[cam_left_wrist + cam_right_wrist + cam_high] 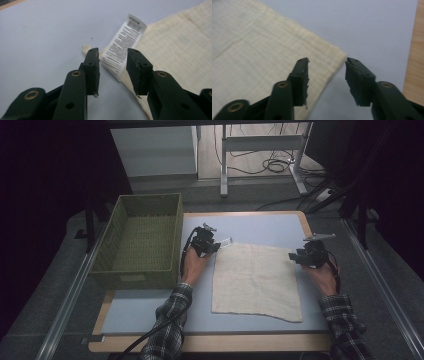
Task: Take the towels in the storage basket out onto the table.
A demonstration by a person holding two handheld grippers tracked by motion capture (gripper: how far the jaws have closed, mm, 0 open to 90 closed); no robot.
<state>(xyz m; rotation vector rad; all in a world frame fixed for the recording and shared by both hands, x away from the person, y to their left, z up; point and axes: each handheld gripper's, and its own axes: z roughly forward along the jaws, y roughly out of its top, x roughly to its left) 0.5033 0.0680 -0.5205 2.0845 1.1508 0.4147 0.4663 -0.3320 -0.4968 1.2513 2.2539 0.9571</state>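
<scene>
Fingers [91,67] of our left gripper [112,71] stand parted, black blocky pads with chipped lower edges, nothing pinched between them; beyond the gap lies a white printed care label [122,50] sewn to the near corner of the cream, loosely woven square cloth [257,280]. Our right gripper [327,80] is likewise released, its rubbery pads [301,80] frayed at the edges and straddling the cloth's other far corner without pressing it. We see the cloth lying flat on the smooth pale blue mat [150,315], which covers a light wooden tabletop [200,342]; its weave shows a fine grid of ribs, and its front edge runs slightly crooked. Just beside our left hand [192,265] stands an olive-green rectangular woven basket [112,235], close against the wrist. Past the table we see grey metal desk legs [224,165] and looped black cables [272,165] on the floor.
</scene>
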